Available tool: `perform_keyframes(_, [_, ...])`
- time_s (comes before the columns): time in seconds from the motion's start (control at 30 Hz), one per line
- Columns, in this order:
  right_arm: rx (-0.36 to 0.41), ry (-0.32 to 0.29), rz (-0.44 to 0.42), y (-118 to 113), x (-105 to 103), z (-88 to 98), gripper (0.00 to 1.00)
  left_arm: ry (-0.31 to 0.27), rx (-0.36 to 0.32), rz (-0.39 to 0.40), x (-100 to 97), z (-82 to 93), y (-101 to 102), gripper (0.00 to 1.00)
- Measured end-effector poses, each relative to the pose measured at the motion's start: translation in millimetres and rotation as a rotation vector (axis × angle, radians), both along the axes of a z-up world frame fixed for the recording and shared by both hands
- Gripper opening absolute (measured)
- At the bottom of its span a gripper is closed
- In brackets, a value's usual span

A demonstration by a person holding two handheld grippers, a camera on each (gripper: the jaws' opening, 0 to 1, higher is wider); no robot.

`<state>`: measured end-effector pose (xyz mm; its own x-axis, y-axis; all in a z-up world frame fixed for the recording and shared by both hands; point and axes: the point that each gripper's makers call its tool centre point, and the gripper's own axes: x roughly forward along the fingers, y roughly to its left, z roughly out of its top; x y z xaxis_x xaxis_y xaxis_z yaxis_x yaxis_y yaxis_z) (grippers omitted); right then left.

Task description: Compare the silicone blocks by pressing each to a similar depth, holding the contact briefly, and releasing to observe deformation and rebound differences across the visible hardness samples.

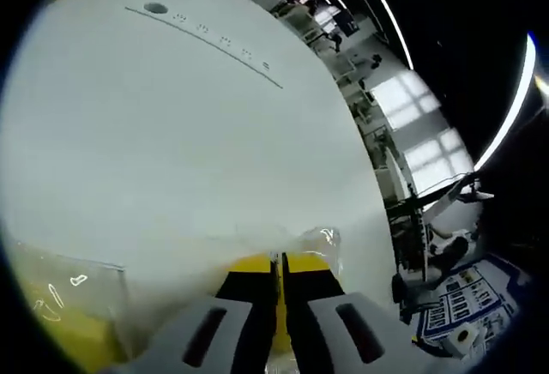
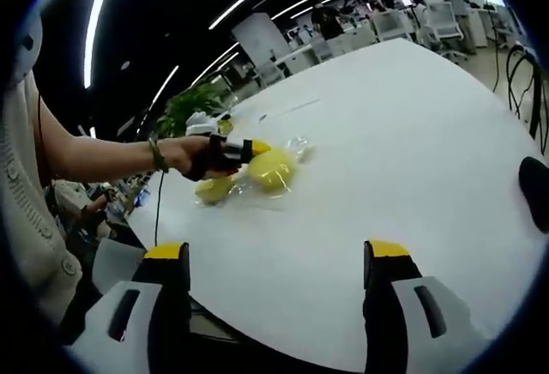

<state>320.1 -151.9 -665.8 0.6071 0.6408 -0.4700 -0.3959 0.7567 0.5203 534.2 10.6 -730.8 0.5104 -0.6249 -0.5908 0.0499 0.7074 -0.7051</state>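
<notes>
The left gripper [image 1: 279,284] had its jaws drawn together, yellow tips almost touching, with only a thin slit between them. Right at those tips lay a clear bag [image 1: 319,245] on the white table [image 1: 171,134], and whether the jaws pinched the film or merely pressed against it could not be told. Off to the lower left of the jaws sat a yellow block [image 1: 64,327] under clear wrapping.

The right gripper [image 2: 279,258] held its jaws wide apart with nothing between them, hovering low over the near edge of the table [image 2: 412,151]. Well ahead of them, and a little to the left, a hand [image 2: 193,155] held the left gripper [image 2: 244,149] against a bagged yellow block [image 2: 272,168], its tips touching the block's top left. A second, paler yellow block [image 2: 214,190] lay just beside the first, on the hand's side (both seemed wrapped in the same clear film). Beyond the table stood a green plant [image 2: 193,104] and office desks.
</notes>
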Motion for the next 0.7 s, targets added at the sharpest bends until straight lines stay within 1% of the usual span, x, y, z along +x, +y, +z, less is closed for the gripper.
perform_keyframes(0.03, [-0.001,-0.001,0.002,1,0,0.2,0.77,-0.004,0.004,0.005,0.3,1.4,1,0.00])
perform_keyframes(0.1, [-0.002,-0.003,0.006,2,0,1.3,0.77,-0.032,-0.006,-0.010,0.6,6.9,-1,0.00])
perform_keyframes(0.17, [0.001,-0.006,0.006,3,0,2.6,0.77,-0.042,0.004,-0.016,-0.6,9.8,-1,0.00])
perform_keyframes(0.23, [0.000,-0.010,0.009,3,-1,4.1,0.76,-0.060,-0.001,-0.021,-0.9,15.5,-2,0.00])
perform_keyframes(0.3, [-0.003,-0.013,0.010,4,-2,5.2,0.76,-0.073,-0.021,-0.018,-1.5,22.6,-4,0.00])
perform_keyframes(0.37, [0.000,-0.018,0.008,4,-2,6.8,0.76,-0.096,-0.025,-0.027,-3.1,29.8,-6,0.00])
perform_keyframes(0.4, [-0.002,-0.020,0.010,5,-3,7.7,0.76,-0.123,-0.014,-0.040,-2.9,32.8,-7,0.00])
perform_keyframes(0.43, [-0.004,-0.022,0.013,5,-3,8.5,0.76,-0.132,-0.010,-0.049,-5.3,36.0,-8,0.00])
perform_keyframes(0.47, [-0.005,-0.026,0.017,6,-4,10.2,0.76,-0.146,-0.021,-0.065,-6.7,39.2,-10,0.00])
perform_keyframes(0.5, [-0.004,-0.029,0.019,6,-4,10.9,0.76,-0.133,-0.042,-0.058,-10.4,42.5,-11,0.00])
perform_keyframes(0.53, [-0.002,-0.032,0.021,7,-4,12.1,0.76,-0.137,-0.037,-0.061,-12.3,43.4,-12,0.00])
perform_keyframes(0.6, [-0.006,-0.037,0.026,8,-5,13.9,0.76,-0.167,-0.034,-0.083,-18.0,49.5,-14,0.00])
perform_keyframes(0.7, [-0.005,-0.049,0.033,10,-6,18.2,0.75,-0.178,-0.042,-0.092,-27.4,58.2,-17,0.00])
